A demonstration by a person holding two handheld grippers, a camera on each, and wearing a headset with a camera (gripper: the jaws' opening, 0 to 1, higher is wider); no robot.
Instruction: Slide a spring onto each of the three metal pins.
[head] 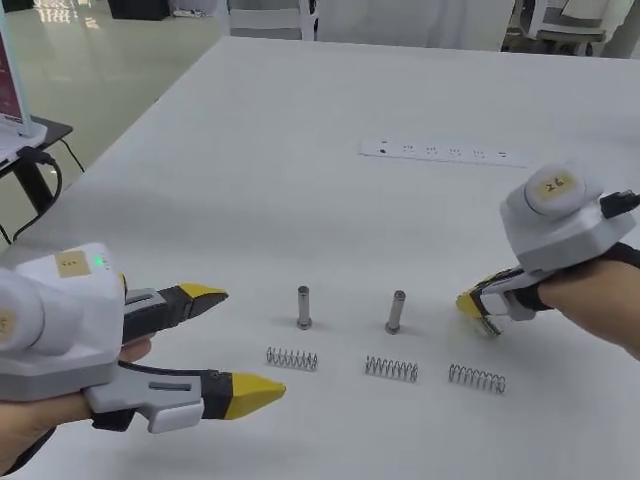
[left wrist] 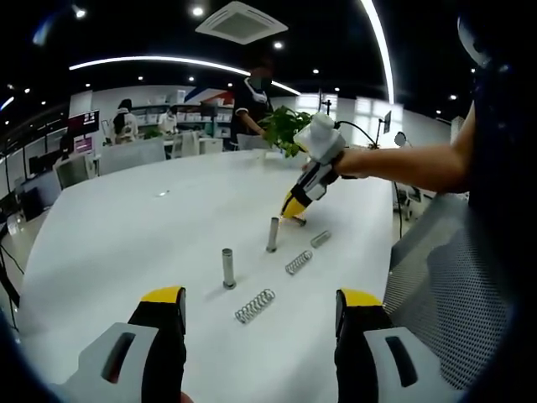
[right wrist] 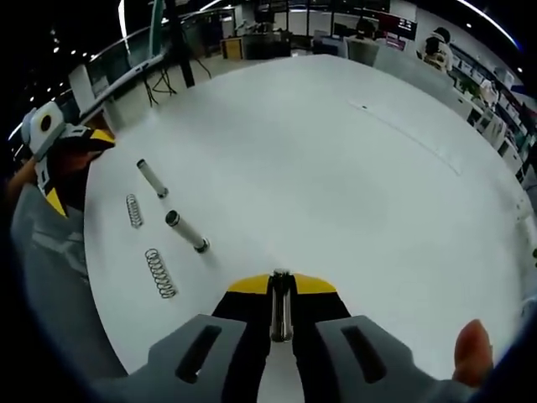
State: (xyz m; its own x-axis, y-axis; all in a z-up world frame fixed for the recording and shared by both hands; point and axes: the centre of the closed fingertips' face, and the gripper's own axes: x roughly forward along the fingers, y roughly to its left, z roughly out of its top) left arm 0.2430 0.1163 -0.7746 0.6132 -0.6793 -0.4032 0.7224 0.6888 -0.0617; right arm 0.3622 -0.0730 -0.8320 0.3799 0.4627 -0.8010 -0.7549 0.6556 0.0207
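Tabletop [head: 330, 120], white and broad, carries all of the work, and a white power strip [head: 445, 153] lies flat across its far side, well apart from everything else. Largest on it in the head view is the left gripper [head: 240, 340], held low at the near left edge with its two yellow-tipped jaws spread wide and nothing between them; its own view [left wrist: 262, 296] shows the same wide gap, the tips pointing toward the pins and springs. The right gripper [head: 478, 308] sits at the right, gripped by a hand [head: 590, 300], its tips angled down close to the table. In its own view [right wrist: 281, 285] the jaws are pressed together on the third pin [right wrist: 281, 312], a slim metal rod lying lengthwise between them; whether that pin touches the table cannot be told. The other two pins stand upright on their flanged bases between the grippers: the first pin [head: 304, 306] nearer the left gripper and the second pin [head: 396, 311] nearer the right, well apart from each other. Three springs lie flat in a row just in front of them, on the person's side. The first spring [head: 292, 358] lies near the foot of the first pin, the second spring [head: 391, 369] near the foot of the second pin, and the third spring [head: 477, 378] lies close below the right gripper's tips. Each spring is apart from the pins, and both standing pins are bare.
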